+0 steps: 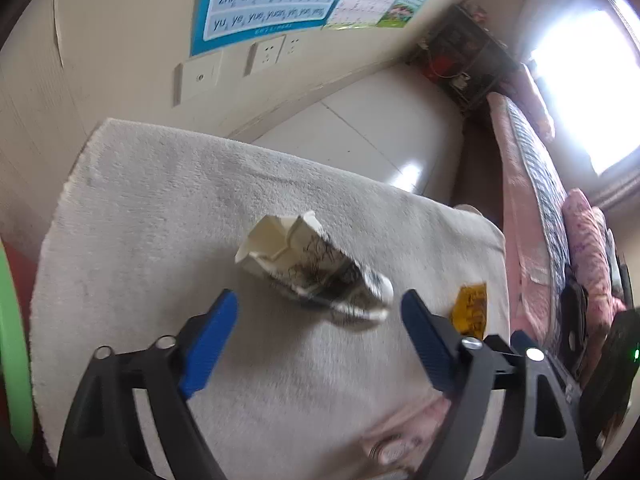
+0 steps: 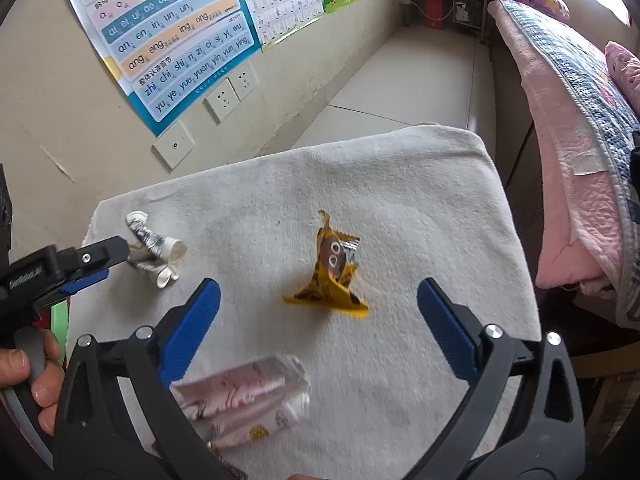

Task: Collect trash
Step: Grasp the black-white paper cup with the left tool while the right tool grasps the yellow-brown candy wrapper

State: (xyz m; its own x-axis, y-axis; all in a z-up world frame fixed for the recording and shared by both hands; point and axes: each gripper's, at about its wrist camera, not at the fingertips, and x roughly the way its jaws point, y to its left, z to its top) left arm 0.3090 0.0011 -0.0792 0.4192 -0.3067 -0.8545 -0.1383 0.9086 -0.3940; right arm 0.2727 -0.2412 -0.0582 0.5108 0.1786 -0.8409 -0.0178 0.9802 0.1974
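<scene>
On the grey towel (image 2: 400, 200), the left gripper (image 1: 320, 312) stands with its jaws apart, the crumpled white-and-black paper (image 1: 316, 270) just ahead between the blue fingertips (image 1: 224, 308), untouched. The right gripper (image 2: 318, 300) is also spread wide, empty, around the yellow wrapper (image 2: 330, 276) near the towel's middle. A clear pink-printed wrapper (image 2: 244, 396) lies at the towel's near edge.

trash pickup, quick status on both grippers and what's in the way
Left gripper open at crumpled paper. Right gripper open over yellow wrapper. Clear pink wrapper loose on the towel. Nothing blocking.
</scene>
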